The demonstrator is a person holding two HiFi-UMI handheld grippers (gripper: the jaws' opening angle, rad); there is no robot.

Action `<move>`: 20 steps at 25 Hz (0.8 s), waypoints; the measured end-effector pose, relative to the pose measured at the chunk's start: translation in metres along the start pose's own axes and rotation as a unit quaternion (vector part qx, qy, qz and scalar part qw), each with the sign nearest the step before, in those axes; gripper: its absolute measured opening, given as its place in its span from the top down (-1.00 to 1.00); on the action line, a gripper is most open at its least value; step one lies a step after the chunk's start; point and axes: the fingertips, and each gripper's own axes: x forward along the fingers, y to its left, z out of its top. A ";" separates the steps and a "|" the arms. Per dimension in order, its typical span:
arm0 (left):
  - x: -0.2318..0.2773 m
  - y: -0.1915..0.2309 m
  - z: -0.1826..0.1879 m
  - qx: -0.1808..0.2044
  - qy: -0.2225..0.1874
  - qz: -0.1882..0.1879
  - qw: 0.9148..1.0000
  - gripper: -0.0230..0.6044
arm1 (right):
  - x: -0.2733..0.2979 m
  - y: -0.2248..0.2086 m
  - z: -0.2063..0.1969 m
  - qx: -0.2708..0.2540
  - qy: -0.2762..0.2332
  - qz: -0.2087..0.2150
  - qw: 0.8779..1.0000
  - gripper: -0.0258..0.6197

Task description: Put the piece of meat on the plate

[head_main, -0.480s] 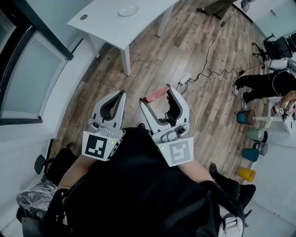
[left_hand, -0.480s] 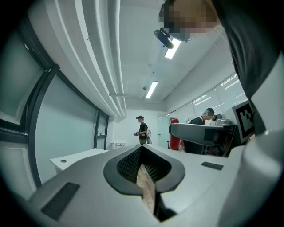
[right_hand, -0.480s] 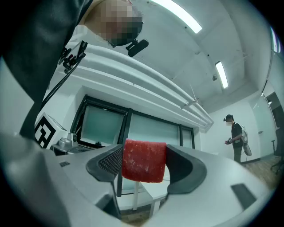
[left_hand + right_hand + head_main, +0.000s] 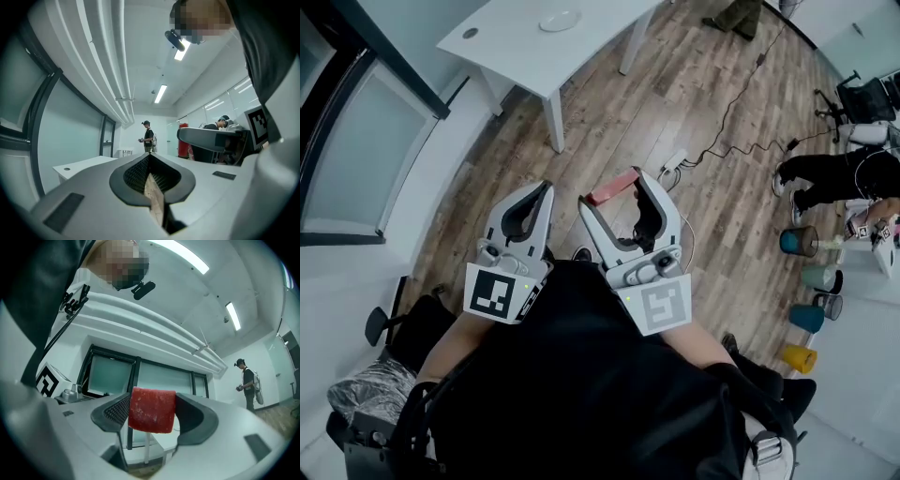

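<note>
The right gripper [image 4: 611, 187] is clenched on the meat [image 4: 609, 191]. Its own view shows what the head view cannot: both pads press flat against the sides of the red slab [image 4: 152, 410], which stands upright between them and hangs a little below the pad tips. From the head, the meat is only a pink strip bridging the jaw tips, held in the air above the wood floor [image 4: 694, 84].

The left gripper [image 4: 546, 190] is just beside the right one and holds nothing. Its own view shows the jaws [image 4: 150, 157] together at the tips, with only a narrow slit between them further back.

Only the head view shows the plate [image 4: 560, 21] – small, white and bare, on the white table [image 4: 506, 52] well ahead of both grippers and apart from the meat. The same view takes in a power strip [image 4: 673, 161] with its cable on the floor, and a row of coloured cups [image 4: 811, 314] at the right.

Both gripper views look out level across the room and catch a person [image 4: 248, 383] standing far off – nothing of that figure shows from the head
</note>
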 end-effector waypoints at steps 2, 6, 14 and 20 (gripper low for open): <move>-0.001 -0.006 -0.001 0.001 0.002 -0.001 1.000 0.91 | -0.004 0.000 0.000 0.009 -0.002 0.005 1.000 -0.02; -0.001 -0.002 0.001 -0.001 0.004 0.008 1.000 0.91 | -0.004 -0.004 -0.001 0.025 -0.004 0.006 1.000 -0.02; 0.027 0.004 -0.013 -0.012 0.020 -0.012 1.000 0.91 | 0.015 -0.021 -0.019 0.026 0.024 -0.007 0.999 -0.02; 0.052 0.009 -0.029 -0.024 0.038 -0.030 0.999 0.91 | 0.024 -0.039 -0.043 0.030 0.065 -0.019 0.997 -0.02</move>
